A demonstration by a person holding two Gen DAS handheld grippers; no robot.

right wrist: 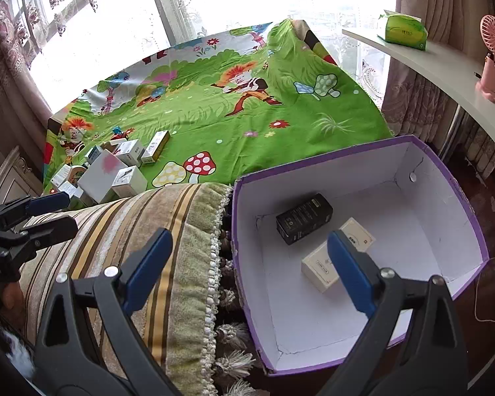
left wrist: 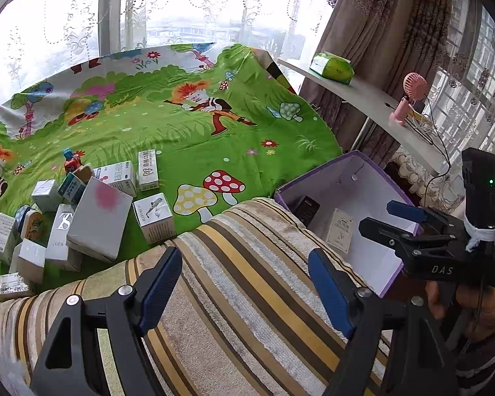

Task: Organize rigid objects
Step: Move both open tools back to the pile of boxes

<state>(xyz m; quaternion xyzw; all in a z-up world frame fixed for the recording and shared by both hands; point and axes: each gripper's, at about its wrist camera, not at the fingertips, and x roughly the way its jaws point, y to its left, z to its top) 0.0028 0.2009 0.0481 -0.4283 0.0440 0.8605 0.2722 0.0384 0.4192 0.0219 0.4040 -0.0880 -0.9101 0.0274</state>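
Right wrist view: three small cartons (right wrist: 316,231) are seen in the purple-rimmed white cardboard box (right wrist: 445,178), many boxes (right wrist: 115,171) left on the green cartoon-print table (right wrist: 234,132), both grippers' fingers (right wrist: 349,274) spread wide, empty.

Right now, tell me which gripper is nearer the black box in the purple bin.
Right. The right gripper hangs at the purple bin, one finger over it just beside the black box. The left gripper is over the striped cushion, well off to the side.
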